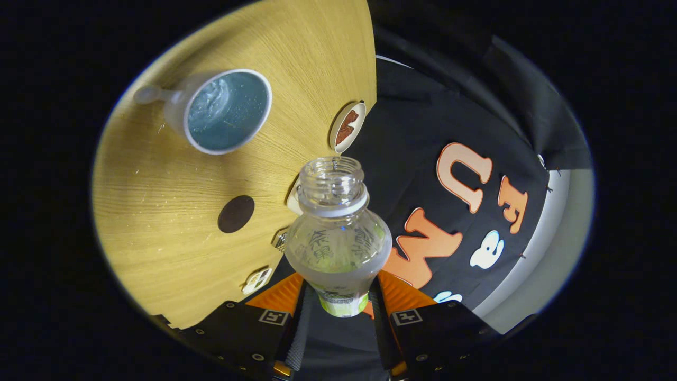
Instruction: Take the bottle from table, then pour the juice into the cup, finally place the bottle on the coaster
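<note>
1. Pinching the bottle [338, 248] low on its body, the gripper [338, 309] is pressing one finger against each side, so the bottle is sitting between the jaws with its open, capless mouth pointing ahead.
2. Judging by the tilted table [174, 248], the pour is under way or close; the bottle is looking nearly empty, though I cannot tell whether juice is flowing.
3. Lying well beyond the jaws and off to their left, the cup [225, 111] is showing a bluish fill.
4. Waiting for the last step, the dark round coaster [236, 214] is sitting left of the bottle, nearer the jaws than the cup.
5. Crowding the table edge beside the bottle's neck are small round discs [347, 127], none blocking the coaster.
</note>
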Tool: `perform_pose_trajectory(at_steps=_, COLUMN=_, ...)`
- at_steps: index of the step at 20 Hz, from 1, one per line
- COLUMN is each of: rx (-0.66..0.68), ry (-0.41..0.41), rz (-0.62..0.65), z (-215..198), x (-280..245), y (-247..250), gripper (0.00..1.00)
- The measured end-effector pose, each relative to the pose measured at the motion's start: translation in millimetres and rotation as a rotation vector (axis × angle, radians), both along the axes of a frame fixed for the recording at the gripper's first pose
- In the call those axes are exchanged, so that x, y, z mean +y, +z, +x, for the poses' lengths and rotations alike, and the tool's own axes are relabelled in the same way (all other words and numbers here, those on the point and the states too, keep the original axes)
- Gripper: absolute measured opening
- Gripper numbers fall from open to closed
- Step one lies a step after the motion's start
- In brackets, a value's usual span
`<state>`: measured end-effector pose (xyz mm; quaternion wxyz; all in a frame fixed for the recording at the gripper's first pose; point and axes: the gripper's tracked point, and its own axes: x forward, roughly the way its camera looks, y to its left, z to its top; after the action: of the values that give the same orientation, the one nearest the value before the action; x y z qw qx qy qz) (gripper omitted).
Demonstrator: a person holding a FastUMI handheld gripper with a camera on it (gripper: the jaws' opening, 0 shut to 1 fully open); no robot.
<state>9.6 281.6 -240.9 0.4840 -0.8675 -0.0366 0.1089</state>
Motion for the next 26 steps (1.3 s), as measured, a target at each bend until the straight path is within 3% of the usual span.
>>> perform_pose_trajectory(at_steps=12, rx=0.268, ry=-0.289, rz=0.623, z=10.8, x=-16.8, y=-4.6, gripper=0.56)
perform_pose_trajectory(at_steps=16, rx=0.375, ry=-0.404, rz=0.884, z=29.2, x=-29.1, y=-14.2, gripper=0.57)
perform_pose_trajectory(at_steps=26, rx=0.525, ry=-0.589, rz=1.395, z=88.1, x=-65.2, y=-35.8, gripper=0.57)
